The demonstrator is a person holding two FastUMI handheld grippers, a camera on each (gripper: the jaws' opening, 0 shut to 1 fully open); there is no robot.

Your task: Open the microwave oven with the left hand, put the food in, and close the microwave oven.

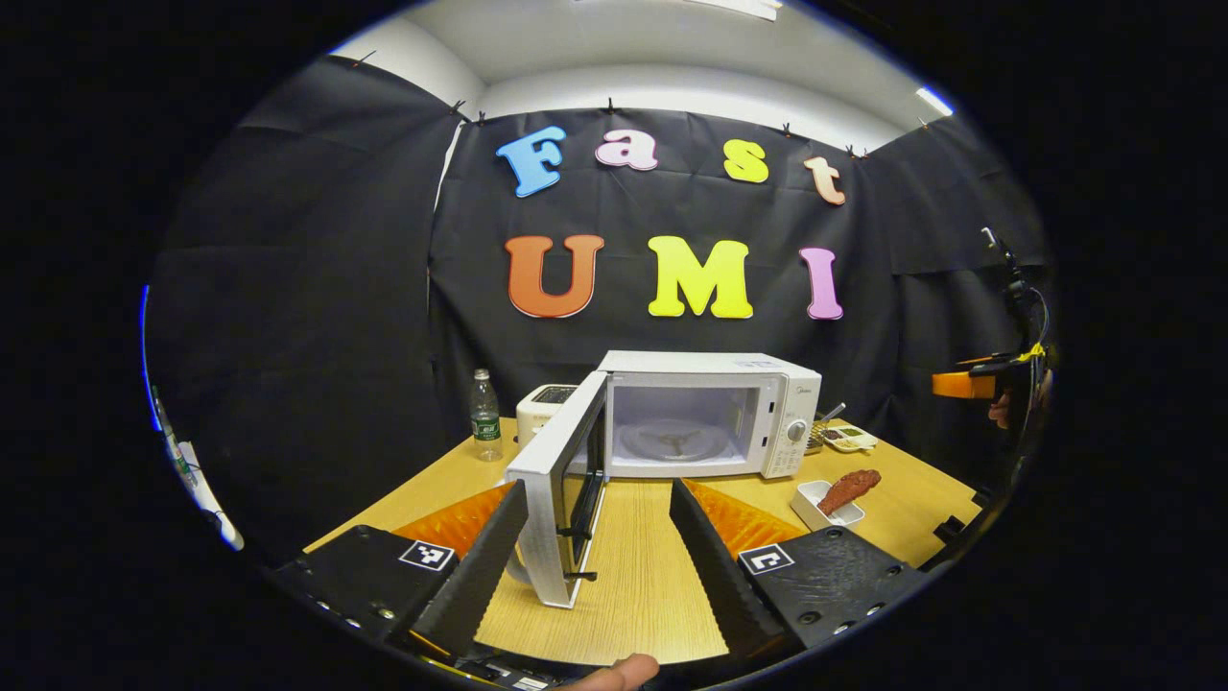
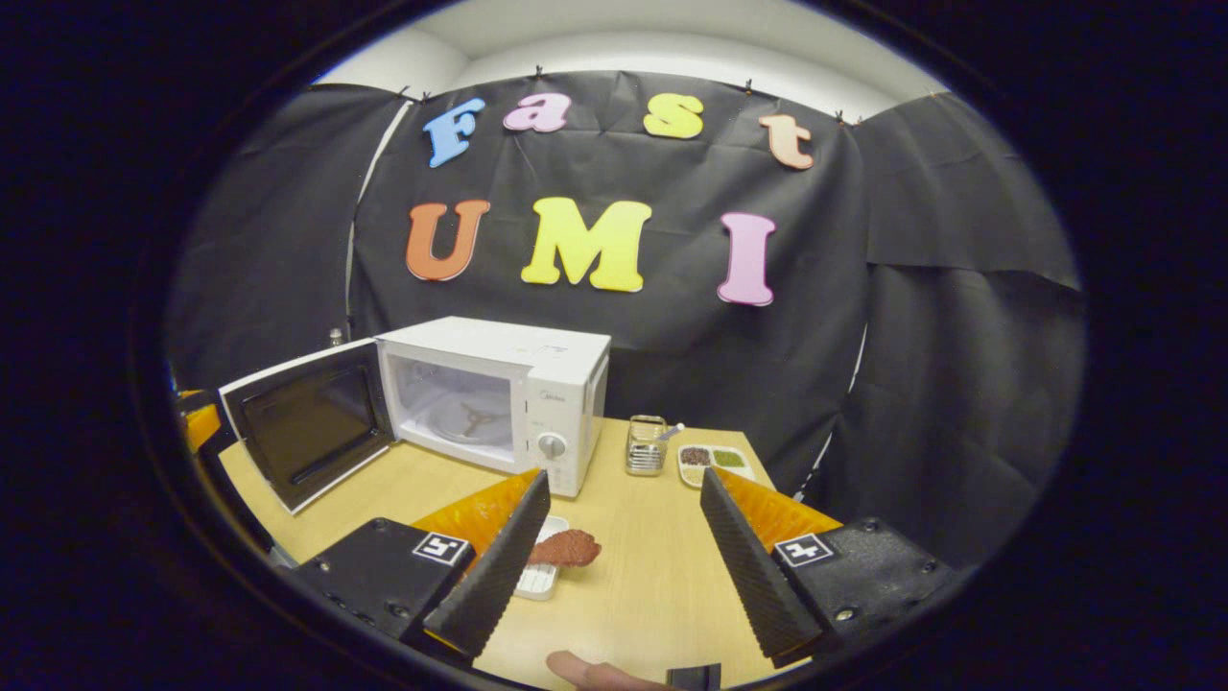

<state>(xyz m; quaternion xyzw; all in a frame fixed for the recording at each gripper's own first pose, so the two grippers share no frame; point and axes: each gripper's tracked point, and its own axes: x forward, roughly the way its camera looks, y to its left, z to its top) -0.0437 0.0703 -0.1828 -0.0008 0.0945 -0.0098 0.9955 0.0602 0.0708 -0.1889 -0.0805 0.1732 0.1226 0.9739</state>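
the microwave oven (image 1: 710,413) stands with its door (image 1: 561,494) swung open on the wooden surface (image 1: 643,566). the left gripper (image 1: 600,547) has its fingers spread around the door's edge, not pressing it. the right gripper (image 2: 619,561) is open and empty beside the food (image 2: 564,549) in its white dish (image 2: 539,576).

Both views look from the table's near edge toward the far wall, sharing the open microwave (image 1: 705,413), left gripper view nearer its door (image 1: 561,485).

The microwave (image 1: 710,413) is white and stands on the wooden table, with its door (image 1: 556,480) swung wide open to its left side. Inside, the round glass plate (image 1: 672,440) is bare. The food (image 1: 848,490) is a reddish-brown piece, maybe meat, lying in a small white dish (image 1: 815,502) on the table, in front of the microwave's knob side and apart from it.
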